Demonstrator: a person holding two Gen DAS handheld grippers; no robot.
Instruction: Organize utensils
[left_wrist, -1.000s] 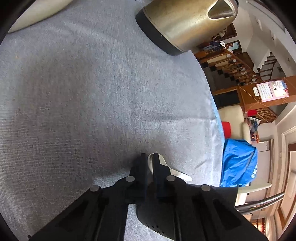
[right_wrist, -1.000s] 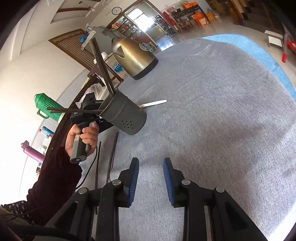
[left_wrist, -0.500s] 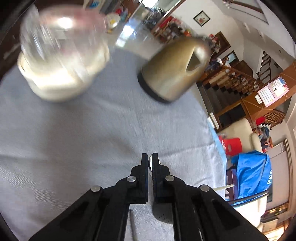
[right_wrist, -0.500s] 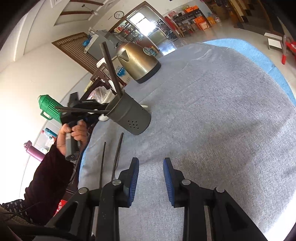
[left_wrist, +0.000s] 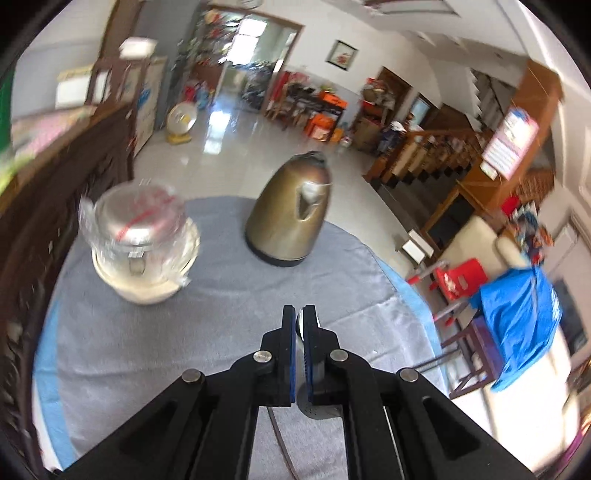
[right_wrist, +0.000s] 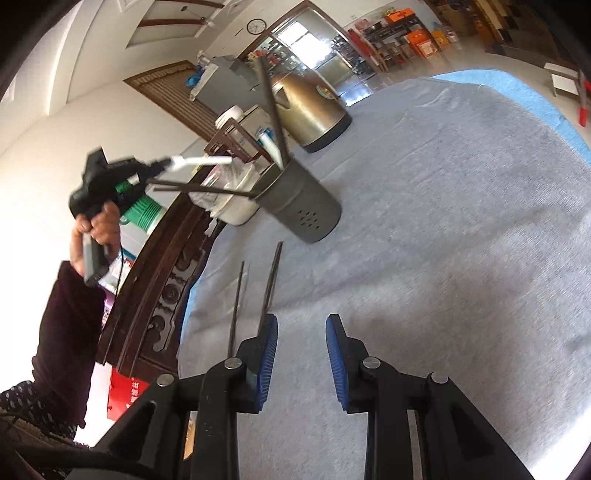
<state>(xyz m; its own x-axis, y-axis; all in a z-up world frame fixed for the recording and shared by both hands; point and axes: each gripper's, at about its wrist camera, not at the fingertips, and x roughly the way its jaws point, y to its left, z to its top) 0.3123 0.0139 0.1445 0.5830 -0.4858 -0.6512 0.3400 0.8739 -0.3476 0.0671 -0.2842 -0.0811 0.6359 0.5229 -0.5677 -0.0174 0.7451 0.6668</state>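
Note:
My left gripper (left_wrist: 299, 314) is shut on a white utensil (left_wrist: 301, 323); in the right wrist view that gripper (right_wrist: 162, 168) holds the white utensil (right_wrist: 201, 161) raised in the air, left of the grey perforated utensil holder (right_wrist: 301, 205). The holder stands on the grey cloth with dark chopsticks (right_wrist: 271, 110) and another white utensil (right_wrist: 269, 144) in it; its base also shows under my left fingers (left_wrist: 317, 408). Two dark chopsticks (right_wrist: 269, 284) lie on the cloth just ahead of my right gripper (right_wrist: 301, 332), which is open and empty.
A brass kettle (left_wrist: 291, 218) and a glass jar on a white base (left_wrist: 142, 240) stand at the far side of the grey-clothed table (right_wrist: 461, 221). A dark wooden cabinet (right_wrist: 162, 266) runs along the table's left edge. Chairs and a blue bag (left_wrist: 517, 317) stand beyond the right edge.
My left gripper has lifted the white utensil off the cloth and tilted up, well above the table. My right gripper has stayed open and has edged closer to the two loose chopsticks.

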